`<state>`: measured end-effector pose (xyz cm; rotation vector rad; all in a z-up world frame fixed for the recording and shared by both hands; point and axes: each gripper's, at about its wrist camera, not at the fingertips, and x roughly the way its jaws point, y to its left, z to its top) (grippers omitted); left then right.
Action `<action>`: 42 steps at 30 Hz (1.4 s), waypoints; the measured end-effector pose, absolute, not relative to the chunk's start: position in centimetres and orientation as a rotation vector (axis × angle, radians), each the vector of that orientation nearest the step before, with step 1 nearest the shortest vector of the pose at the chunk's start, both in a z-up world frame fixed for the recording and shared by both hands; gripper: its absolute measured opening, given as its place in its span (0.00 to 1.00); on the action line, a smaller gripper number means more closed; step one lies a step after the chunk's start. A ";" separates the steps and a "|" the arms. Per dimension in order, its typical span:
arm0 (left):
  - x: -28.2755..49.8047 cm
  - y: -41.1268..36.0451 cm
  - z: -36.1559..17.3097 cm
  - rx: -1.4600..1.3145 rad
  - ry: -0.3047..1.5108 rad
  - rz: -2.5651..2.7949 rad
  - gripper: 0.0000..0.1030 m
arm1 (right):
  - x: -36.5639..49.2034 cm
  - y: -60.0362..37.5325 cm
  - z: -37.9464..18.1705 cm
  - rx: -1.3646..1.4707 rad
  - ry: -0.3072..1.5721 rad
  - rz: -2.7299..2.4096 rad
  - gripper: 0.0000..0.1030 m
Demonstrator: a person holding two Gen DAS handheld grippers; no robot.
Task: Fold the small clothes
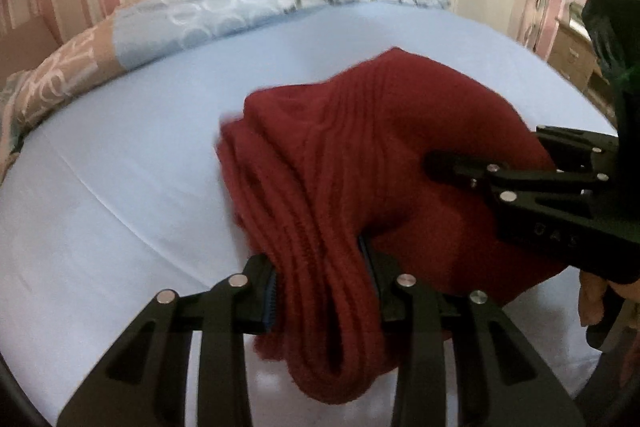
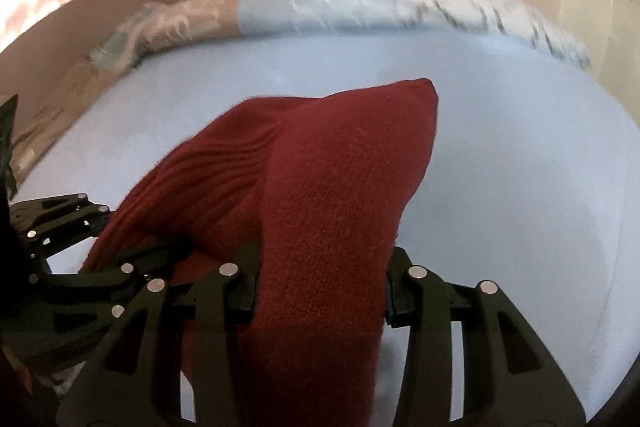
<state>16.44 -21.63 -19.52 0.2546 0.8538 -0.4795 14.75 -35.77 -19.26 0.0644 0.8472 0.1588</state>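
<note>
Both claws are on the red knit garment [image 1: 360, 163], which is lifted partly off the blue bed sheet [image 1: 120, 187]. It sits near me, roughly centre of the bed, well apart from the patterned duvet [image 1: 248, 7] bunched along the far edge.

Left claw [image 1: 320, 291]: clenched on a thick bunch of several knit layers, a rolled end hanging below the jaws. Right claw [image 2: 320, 291]: clenched on a broad single-looking panel of the same garment, whose far corner [image 2: 424, 91] points away from me. In the left wrist view the right claw comes in from the right side and bites the fabric just beside my left grip.

Judgement on stage: mid-fold, piece carried or being repositioned; how many folds are done I cannot tell, since the cloth is bunched.

Risks from here:
- Left grip holds uneven layers. An inner layer could slide out if I pull the claws apart, and the fold would collapse.
- Grips are close together, so the far part hangs unsupported; laying it down may leave it crumpled or folded under.
- Knit may snag on the jaw pads on release and drag the stack askew.
- Motion blur suggests fast travel; swinging cloth could land off line.
</note>
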 end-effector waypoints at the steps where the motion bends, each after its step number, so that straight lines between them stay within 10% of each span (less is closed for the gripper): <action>1: 15.9 -22.3 -20.2 0.263 0.853 -0.472 0.34 | 14.2 -36.4 -20.4 0.078 0.851 0.160 0.42; 13: 15.7 -21.0 -21.5 0.214 0.867 -0.491 0.57 | 13.9 -37.5 -20.1 0.118 0.897 0.220 0.57; 19: 13.4 -18.5 -17.7 0.230 0.813 -0.568 0.67 | 10.3 -37.7 -15.4 0.036 0.804 0.223 0.96; 42: 15.9 -15.9 -22.3 0.287 0.824 -0.460 0.75 | 9.1 -39.5 -21.0 -0.088 0.909 0.129 0.92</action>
